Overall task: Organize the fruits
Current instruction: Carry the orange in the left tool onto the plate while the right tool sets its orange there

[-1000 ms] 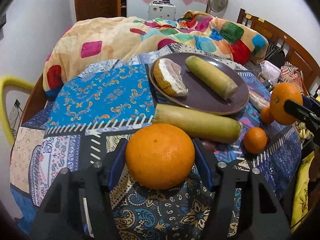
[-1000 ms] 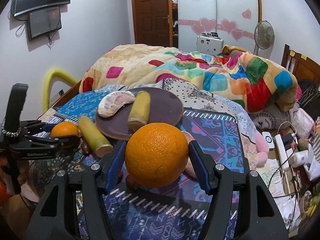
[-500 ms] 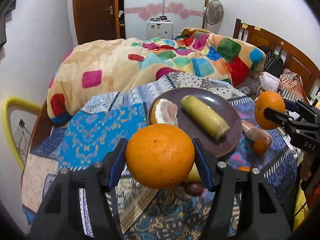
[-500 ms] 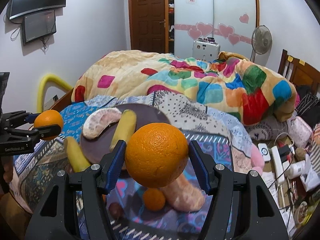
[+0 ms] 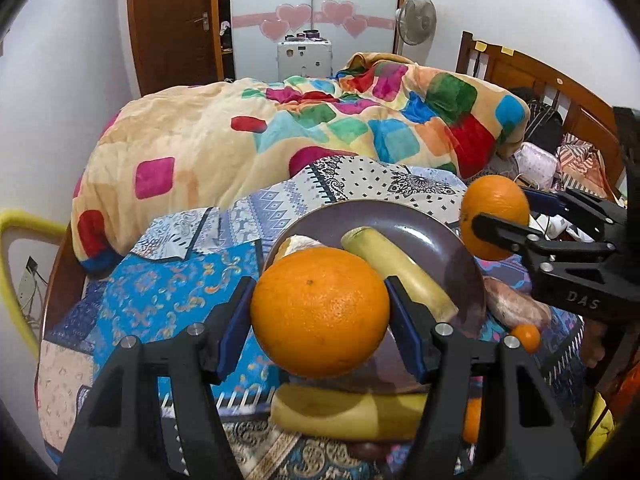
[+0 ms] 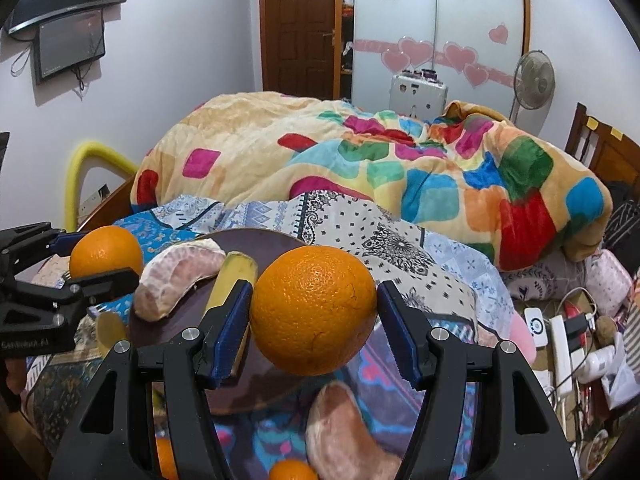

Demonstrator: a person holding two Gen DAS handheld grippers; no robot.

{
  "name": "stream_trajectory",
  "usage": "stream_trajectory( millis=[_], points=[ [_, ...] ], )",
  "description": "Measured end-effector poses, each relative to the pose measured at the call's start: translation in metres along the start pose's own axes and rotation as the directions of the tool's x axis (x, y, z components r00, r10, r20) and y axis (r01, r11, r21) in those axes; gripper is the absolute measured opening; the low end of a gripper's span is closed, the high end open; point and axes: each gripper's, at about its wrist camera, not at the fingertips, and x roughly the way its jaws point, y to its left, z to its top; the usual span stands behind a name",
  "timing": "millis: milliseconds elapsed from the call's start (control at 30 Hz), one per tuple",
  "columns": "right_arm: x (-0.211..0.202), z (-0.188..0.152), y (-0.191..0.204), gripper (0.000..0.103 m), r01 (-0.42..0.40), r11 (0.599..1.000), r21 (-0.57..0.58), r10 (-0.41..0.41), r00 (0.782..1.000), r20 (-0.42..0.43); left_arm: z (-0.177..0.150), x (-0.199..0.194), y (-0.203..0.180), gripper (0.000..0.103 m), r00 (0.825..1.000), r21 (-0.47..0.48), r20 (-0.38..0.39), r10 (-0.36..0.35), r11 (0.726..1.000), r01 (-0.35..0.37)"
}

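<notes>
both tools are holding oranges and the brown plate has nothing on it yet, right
Not quite: each tool does hold an orange, but the brown plate already carries a peeled pomelo segment and a yellow-green peeled stalk. The right wrist view shows it.

The bed (image 5: 168, 304) has a patchwork sheet; lying on it are a brown plate (image 5: 408, 224), banana (image 5: 344, 412), pomelo wedge (image 6: 344, 432), small tangerine (image 5: 526, 337) and a colourful blanket (image 6: 360, 160) at the far end.

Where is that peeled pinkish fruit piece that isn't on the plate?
In the right wrist view, the loose pomelo segment lies on the patterned bedspread low in the picture, right of the brown plate, with a small tangerine just beside it.
</notes>
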Motion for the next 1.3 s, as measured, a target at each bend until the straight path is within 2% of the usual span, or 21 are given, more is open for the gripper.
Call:
stream_trajectory(
  millis=[133, 367, 500, 800, 967, 1133, 1300],
  points=[
    [0.019, 0.009, -0.003, 0.061, -0.035, 0.999, 0.007, 0.035, 0.998, -0.045, 0.006, 0.02, -0.001, 0.064, 1.0, 0.005, -0.025, -0.004, 1.0, 0.004],
    [0.043, 0.02, 0.003, 0.061, -0.031, 0.999, -0.039, 0.027, 0.995, -0.097, 0.013, 0.045, -0.003, 0.064, 0.999, 0.021, -0.054, -0.005, 1.0, 0.006],
    [0.055, 0.022, 0.002, 0.061, -0.074, 0.997, -0.021, 0.07, 0.988, -0.14, 0.016, 0.05, -0.001, 0.064, 0.998, 0.022, -0.058, -0.014, 1.0, 0.015],
    [0.069, 0.021, 0.007, 0.062, -0.097, 0.995, -0.013, 0.093, 0.978, -0.188, 0.019, 0.057, -0.002, 0.064, 0.998, 0.036, -0.059, -0.015, 0.999, 0.017],
    [0.065, 0.021, 0.006, 0.062, -0.098, 0.995, -0.007, 0.095, 0.977, -0.189, 0.019, 0.057, -0.003, 0.064, 0.998, 0.041, -0.067, -0.01, 0.999, 0.013],
    [0.043, 0.028, 0.004, 0.062, -0.087, 0.996, -0.008, 0.086, 0.99, -0.114, 0.02, 0.053, -0.001, 0.064, 0.997, 0.027, -0.074, -0.014, 1.0, 0.016],
    [0.019, 0.029, 0.004, 0.062, -0.078, 0.997, -0.021, 0.076, 0.994, -0.072, 0.022, 0.033, -0.001, 0.067, 0.999, 0.009, -0.022, -0.025, 1.0, 0.026]
  ],
)
